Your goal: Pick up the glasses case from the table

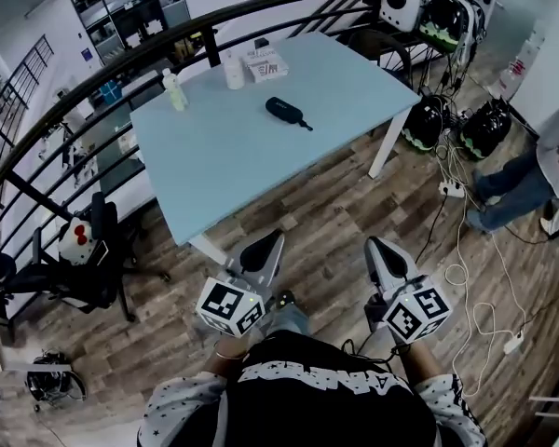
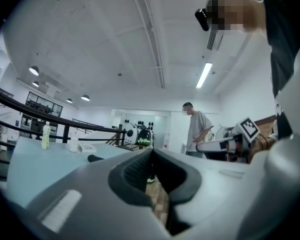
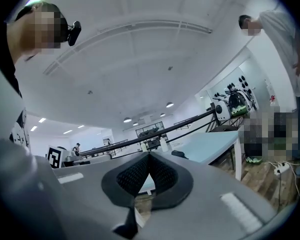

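The dark glasses case lies untouched near the middle of the pale blue table, its thin strap trailing to one side. A small bottle, a white container and a printed box stand well apart from it along the far edge, by the curved black railing. Nothing of the pick-up is done yet. The person stands on the wooden floor short of the table's near edge, holding the left gripper and the right gripper level and well apart from the case. Both pairs of jaws are pressed together with nothing between them. By the look of it, the whole job remains: approach, open, close on the case, lift.
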Motion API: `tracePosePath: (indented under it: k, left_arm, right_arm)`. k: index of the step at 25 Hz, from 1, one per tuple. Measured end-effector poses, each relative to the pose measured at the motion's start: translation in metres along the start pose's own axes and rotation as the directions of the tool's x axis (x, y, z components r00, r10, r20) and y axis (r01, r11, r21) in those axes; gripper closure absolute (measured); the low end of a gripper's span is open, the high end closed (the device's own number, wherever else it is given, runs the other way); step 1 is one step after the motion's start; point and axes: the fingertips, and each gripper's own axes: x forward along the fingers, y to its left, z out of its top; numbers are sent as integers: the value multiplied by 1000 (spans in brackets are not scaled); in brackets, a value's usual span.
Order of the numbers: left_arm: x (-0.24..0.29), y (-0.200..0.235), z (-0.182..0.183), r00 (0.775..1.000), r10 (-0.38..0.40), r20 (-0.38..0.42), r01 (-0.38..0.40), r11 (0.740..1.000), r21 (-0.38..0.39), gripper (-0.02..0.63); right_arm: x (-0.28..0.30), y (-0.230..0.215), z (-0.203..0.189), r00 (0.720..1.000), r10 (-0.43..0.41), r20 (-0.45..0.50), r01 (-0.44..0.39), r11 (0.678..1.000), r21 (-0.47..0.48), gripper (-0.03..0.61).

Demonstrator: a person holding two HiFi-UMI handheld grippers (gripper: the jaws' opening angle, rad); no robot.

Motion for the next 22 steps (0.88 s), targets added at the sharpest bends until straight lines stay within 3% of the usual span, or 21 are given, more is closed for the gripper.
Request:
tracePosePath:
  k: [10,17,22]
  left_arm:
    - [70,91,15,999,-54,-1,54,998,-17,614]
    - [87,174,24,1000,-10,17,10,999,-32,614]
    - [87,206,14,1000,-8,23,10,997,-79,614]
  right_arm:
    - [93,-38,35,996,-91,7,91,996,-21,572]
    - [174,-48,48,995,-101,-10,100,995,-25,572]
    - [217,-41,46,995,-94,-24,94,995,-16,566]
